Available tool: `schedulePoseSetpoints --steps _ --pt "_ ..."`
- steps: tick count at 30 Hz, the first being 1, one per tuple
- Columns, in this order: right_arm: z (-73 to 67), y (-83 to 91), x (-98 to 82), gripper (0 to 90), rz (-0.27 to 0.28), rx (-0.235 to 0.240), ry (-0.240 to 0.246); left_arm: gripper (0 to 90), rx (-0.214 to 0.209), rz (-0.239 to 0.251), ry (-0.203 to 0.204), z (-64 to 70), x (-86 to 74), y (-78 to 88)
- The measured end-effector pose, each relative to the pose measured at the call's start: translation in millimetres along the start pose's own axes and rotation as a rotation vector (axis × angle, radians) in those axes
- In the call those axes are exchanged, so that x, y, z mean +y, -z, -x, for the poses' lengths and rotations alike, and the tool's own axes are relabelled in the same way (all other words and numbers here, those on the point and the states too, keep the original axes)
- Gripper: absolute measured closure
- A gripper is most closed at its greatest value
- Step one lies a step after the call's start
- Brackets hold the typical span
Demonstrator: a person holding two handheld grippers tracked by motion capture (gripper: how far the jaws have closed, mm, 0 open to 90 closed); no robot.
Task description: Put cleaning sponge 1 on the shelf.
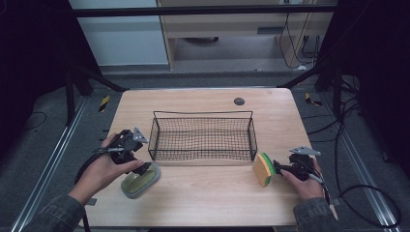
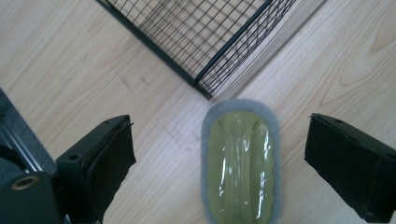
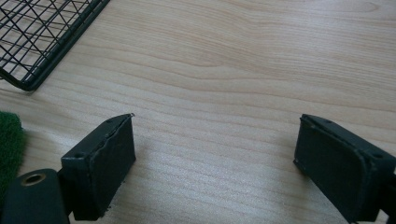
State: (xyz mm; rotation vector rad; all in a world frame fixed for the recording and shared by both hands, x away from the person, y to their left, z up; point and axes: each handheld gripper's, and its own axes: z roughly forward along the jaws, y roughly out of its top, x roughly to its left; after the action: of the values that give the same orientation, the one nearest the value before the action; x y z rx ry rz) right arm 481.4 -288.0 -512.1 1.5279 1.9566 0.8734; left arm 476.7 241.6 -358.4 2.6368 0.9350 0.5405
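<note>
An oval green scrubber with a grey felt rim (image 1: 140,181) (image 2: 240,163) lies flat on the wooden table, just off the front left corner of the black wire basket (image 1: 203,136) (image 2: 205,42). My left gripper (image 1: 144,169) (image 2: 219,122) hangs over it, open, with a jaw well clear on each side. A yellow sponge with a green scouring face (image 1: 264,169) stands on edge near the basket's front right corner; its green edge (image 3: 9,142) is at the left of the right gripper view. My right gripper (image 1: 277,167) (image 3: 215,122) is right beside it, open, with bare table between the jaws.
The basket holds nothing and takes up the table's middle; its corner (image 3: 28,46) is near the right gripper. A small dark round disc (image 1: 239,101) sits at the far edge of the table (image 1: 203,203). Cables trail off both sides.
</note>
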Motion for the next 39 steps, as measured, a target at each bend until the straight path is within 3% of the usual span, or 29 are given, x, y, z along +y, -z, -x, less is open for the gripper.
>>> schedulePoseSetpoints --steps 2,3,5,15,19,30,35,39 --pt "0.0 0.0 0.0 12.3 0.000 0.000 0.000 8.7 0.015 -0.002 0.004 -1.1 -1.8 1.2" --pt "-0.3 0.5 -0.2 12.3 -0.001 0.000 -0.006 11.3 0.054 0.012 0.011 -3.1 -5.3 4.6" --pt "0.0 0.6 -0.4 12.3 0.000 -0.002 -0.003 12.2 0.060 0.026 0.030 -5.7 -7.8 7.7" --pt "0.0 0.6 -0.4 12.3 -0.001 -0.002 -0.003 8.4 0.030 0.006 0.063 -13.9 -14.0 9.7" --pt "0.1 0.7 -0.5 12.1 -0.001 -0.001 -0.003 7.6 -0.004 -0.006 0.065 -13.1 -12.7 8.8" --pt "0.0 0.8 -0.6 11.5 -0.003 0.003 -0.005 6.6 -0.077 -0.058 0.091 -6.5 -23.2 -16.7" --pt "-0.3 1.2 -1.0 11.2 -0.004 0.003 -0.006 6.8 -0.104 -0.078 0.044 1.4 -21.9 -13.5" --pt "-0.4 1.2 -0.9 11.2 -0.003 0.004 -0.009 9.4 -0.130 -0.107 0.036 6.0 -19.3 -13.7"
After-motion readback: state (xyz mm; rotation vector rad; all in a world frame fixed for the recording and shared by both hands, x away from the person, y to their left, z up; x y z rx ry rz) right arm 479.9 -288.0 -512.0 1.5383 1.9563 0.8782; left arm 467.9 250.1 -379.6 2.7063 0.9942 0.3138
